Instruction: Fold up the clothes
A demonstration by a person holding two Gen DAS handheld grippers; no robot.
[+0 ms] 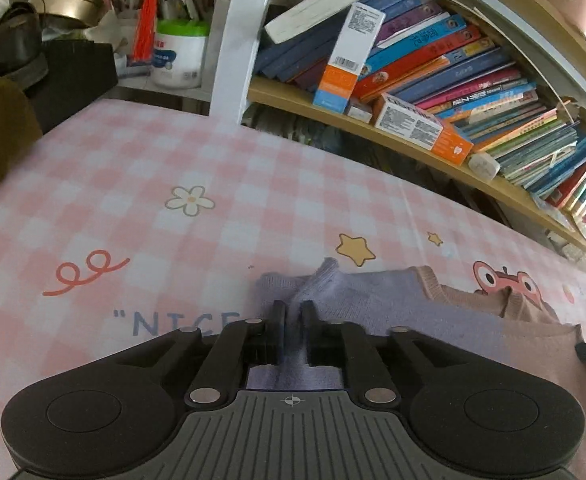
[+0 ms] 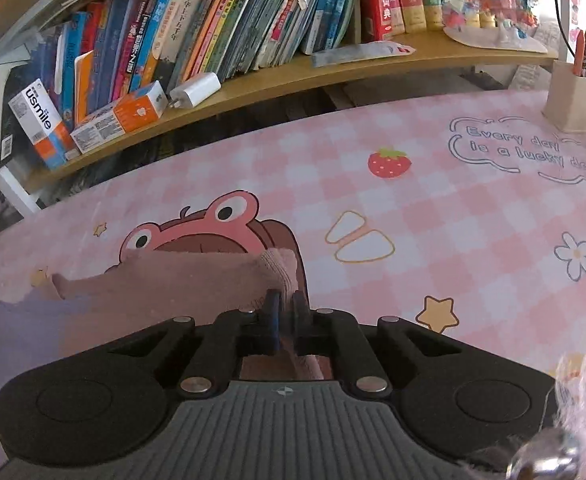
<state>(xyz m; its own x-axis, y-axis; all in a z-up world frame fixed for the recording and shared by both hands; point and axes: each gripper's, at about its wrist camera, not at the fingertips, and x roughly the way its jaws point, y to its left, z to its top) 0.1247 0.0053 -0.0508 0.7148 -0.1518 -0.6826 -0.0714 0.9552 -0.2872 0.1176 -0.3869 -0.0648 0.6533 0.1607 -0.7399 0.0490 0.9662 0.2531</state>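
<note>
A knitted sweater (image 1: 373,312), lavender on one half and dusty pink on the other, lies spread on a pink-and-white checked tablecloth (image 1: 173,168) printed with flowers, stars and a cartoon frog. Two black hand-held grippers each pinch one corner of its far edge.

On the left side of the scene, the left gripper (image 1: 293,312) points down at the cloth with its jaws drawn almost together, clamped on a raised tuft of the lavender knit. The fabric bunches up between the two fingers and peaks just beyond their tips. To the left of the gripper the tablecloth shows a red squiggle and the blue letters "NICE". Behind the table at far left stand a dark shoe (image 1: 13,48) and a white tub of pens (image 1: 179,56).

Across the middle, a curved wooden shelf (image 1: 373,132) holds slanting rows of colourful books (image 1: 453,64), with orange-and-white boxes (image 1: 421,128) and a white charger plug (image 2: 195,90) lying in front of them.

On the right side, the right gripper (image 2: 286,308) also has its jaws nearly closed, clamped on the pink ribbed corner of the sweater, which folds up over the fingertips and covers part of the printed frog (image 2: 197,232). Further right the cloth shows a strawberry, a butterfly, a star and the words "Every day is a lucky day", with a small wooden pencil holder (image 2: 569,92) at the far corner
</note>
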